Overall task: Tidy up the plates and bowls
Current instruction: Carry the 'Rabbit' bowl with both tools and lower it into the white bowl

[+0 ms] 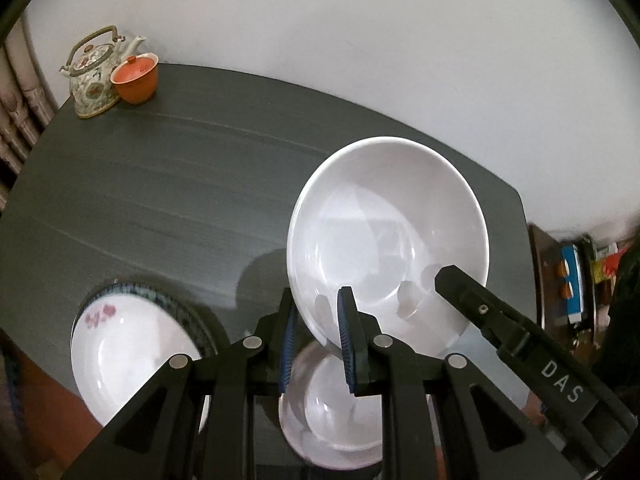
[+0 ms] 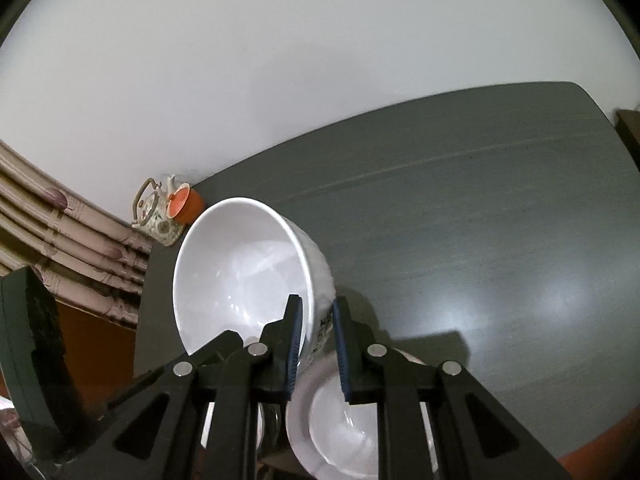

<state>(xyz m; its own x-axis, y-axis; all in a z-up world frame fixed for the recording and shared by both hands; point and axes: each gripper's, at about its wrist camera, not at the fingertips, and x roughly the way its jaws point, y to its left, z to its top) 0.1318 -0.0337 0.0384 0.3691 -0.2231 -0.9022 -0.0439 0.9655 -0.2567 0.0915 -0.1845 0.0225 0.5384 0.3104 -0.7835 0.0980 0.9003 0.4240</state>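
Nearest, my left gripper (image 1: 318, 330) and right gripper (image 2: 316, 340) each pinch the rim of the white bowl (image 1: 386, 240), held tilted above the grey table (image 1: 160, 200). Below sits another white bowl (image 1: 332, 420); beside it, a patterned plate (image 1: 132, 356). Farthest, a teapot (image 1: 94, 74).
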